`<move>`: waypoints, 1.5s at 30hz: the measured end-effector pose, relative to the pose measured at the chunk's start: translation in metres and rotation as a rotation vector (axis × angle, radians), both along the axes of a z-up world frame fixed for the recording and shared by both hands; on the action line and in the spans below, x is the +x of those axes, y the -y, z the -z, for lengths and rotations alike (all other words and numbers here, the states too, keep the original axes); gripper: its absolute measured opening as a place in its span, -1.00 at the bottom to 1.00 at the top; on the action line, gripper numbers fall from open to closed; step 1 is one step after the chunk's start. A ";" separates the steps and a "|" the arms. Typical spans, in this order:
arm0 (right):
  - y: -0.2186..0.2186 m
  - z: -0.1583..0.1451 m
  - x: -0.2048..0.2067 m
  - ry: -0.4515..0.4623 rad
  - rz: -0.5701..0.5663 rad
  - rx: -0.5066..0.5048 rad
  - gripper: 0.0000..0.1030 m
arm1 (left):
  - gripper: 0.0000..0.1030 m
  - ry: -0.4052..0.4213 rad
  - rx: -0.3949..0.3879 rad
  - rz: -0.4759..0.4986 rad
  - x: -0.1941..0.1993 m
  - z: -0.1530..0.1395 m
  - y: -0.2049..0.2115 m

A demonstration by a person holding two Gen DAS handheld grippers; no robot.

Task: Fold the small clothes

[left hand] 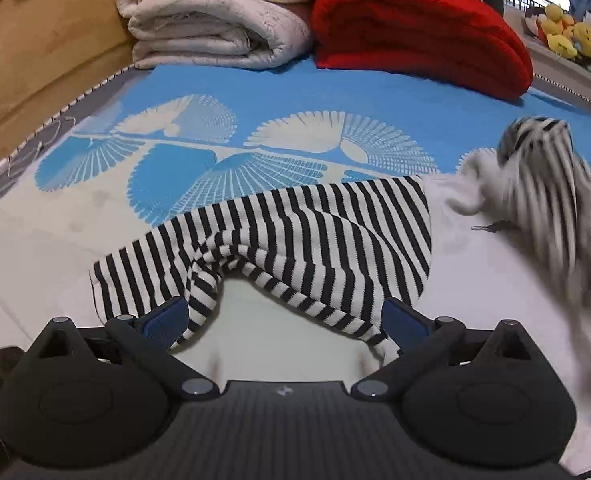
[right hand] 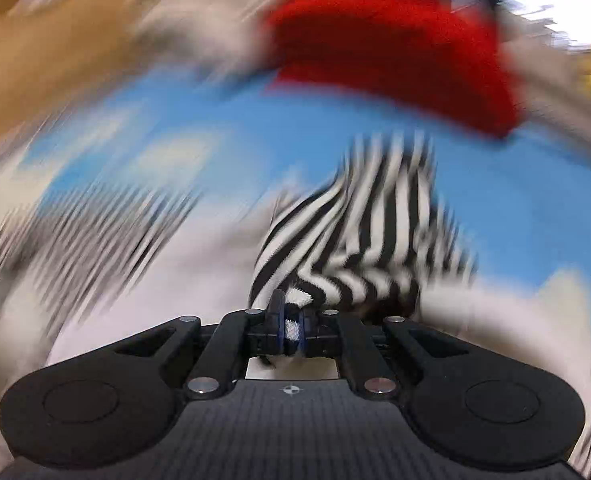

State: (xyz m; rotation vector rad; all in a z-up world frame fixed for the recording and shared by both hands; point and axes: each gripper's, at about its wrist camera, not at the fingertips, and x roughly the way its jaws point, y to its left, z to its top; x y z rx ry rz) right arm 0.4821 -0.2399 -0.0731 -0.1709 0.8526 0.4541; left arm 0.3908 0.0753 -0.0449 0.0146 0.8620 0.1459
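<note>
A small black-and-white striped garment (left hand: 295, 240) lies rumpled on the bed. My left gripper (left hand: 283, 314) stands wide open just before its near edge, and the hem runs close by both blue pads (left hand: 167, 314) with none of it pinched. At the right of the left wrist view another part of the striped cloth (left hand: 547, 184) is lifted and blurred. In the right wrist view my right gripper (right hand: 292, 320) is shut on a bunched fold of the striped garment (right hand: 375, 232), which rises from the pads. That view is heavily smeared.
The bed cover (left hand: 375, 92) is blue with white fan prints. A folded white blanket (left hand: 215, 12) and a folded red blanket (left hand: 415, 28) lie at the far edge. A tan padded surface (left hand: 35, 48) lies to the left, yellow plush toys (left hand: 571, 36) at far right.
</note>
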 end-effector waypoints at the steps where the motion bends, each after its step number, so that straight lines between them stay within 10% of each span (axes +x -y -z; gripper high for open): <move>1: -0.006 0.013 -0.025 -0.092 -0.074 -0.053 -0.68 | 0.99 -0.008 -0.012 0.002 0.000 0.001 0.000; 6: 0.008 0.024 -0.082 -0.125 -0.118 -0.151 -0.02 | 0.99 -0.025 -0.021 0.010 -0.003 0.003 -0.003; 14: 0.066 -0.034 0.026 -0.073 0.458 0.303 0.34 | 0.99 -0.064 -0.138 -0.029 0.004 0.006 -0.018; 17: 0.068 -0.024 0.076 -0.164 0.650 0.263 0.58 | 0.99 -0.067 -0.128 -0.020 0.005 0.007 -0.014; 19: 0.068 0.000 0.104 -0.352 0.711 0.174 0.37 | 0.99 -0.064 -0.111 -0.015 0.005 0.007 -0.012; 21: 0.063 0.002 0.107 -0.308 0.699 0.205 -0.97 | 0.99 -0.067 -0.111 -0.011 0.005 0.008 -0.012; 31: 0.057 -0.172 0.015 0.393 0.516 0.235 -0.98 | 0.99 -0.074 -0.175 -0.025 0.005 0.006 -0.017; 35: 0.051 -0.177 -0.041 0.290 0.404 0.169 -0.98 | 0.99 -0.081 -0.177 -0.022 0.003 0.007 -0.015; 41: 0.021 -0.099 -0.102 -0.046 0.208 0.074 -0.98 | 0.99 -0.083 -0.165 -0.009 0.002 0.008 -0.010; 45: -0.008 -0.082 -0.079 -0.183 0.162 0.018 -0.98 | 0.99 -0.099 -0.144 -0.003 0.006 0.013 -0.007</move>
